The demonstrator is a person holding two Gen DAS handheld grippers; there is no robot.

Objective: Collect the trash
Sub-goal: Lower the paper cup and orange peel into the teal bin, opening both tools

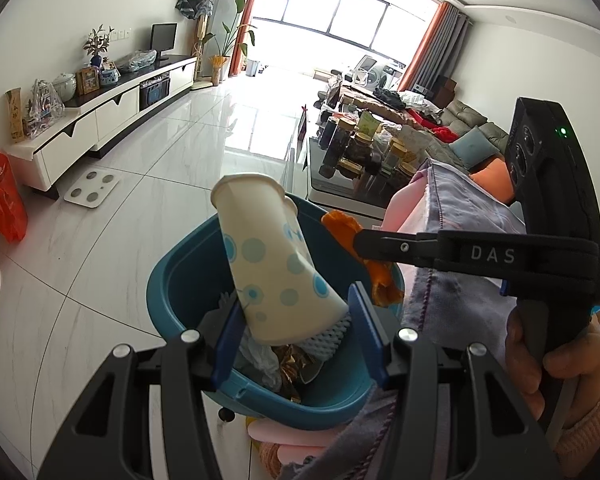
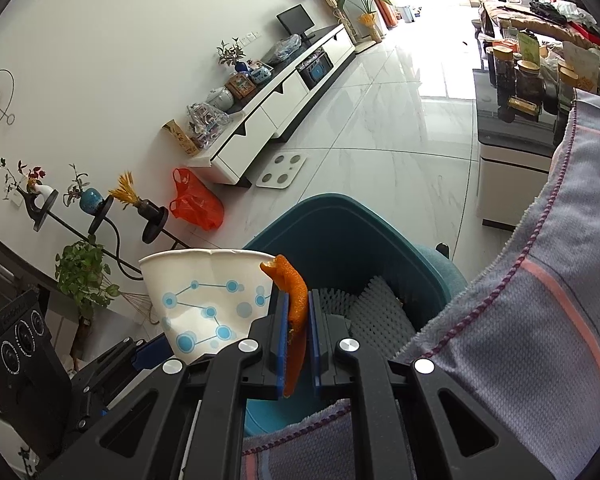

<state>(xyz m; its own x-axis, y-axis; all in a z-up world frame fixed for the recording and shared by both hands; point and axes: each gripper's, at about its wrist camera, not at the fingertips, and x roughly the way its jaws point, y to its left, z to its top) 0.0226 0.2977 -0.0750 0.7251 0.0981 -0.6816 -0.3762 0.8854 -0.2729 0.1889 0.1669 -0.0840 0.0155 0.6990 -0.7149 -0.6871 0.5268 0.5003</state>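
- Left tongs [image 1: 296, 316] clamp a dotted paper cup [image 1: 268, 264]; right tongs [image 2: 298, 320] pinch orange peel [image 2: 294, 304].
- Both hover over the teal bin [image 1: 172, 292] below.
- Next, likely: release into it.

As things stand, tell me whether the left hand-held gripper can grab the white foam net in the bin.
Probably not: the left hand-held gripper is shut on the paper cup, which blocks the foam net below.
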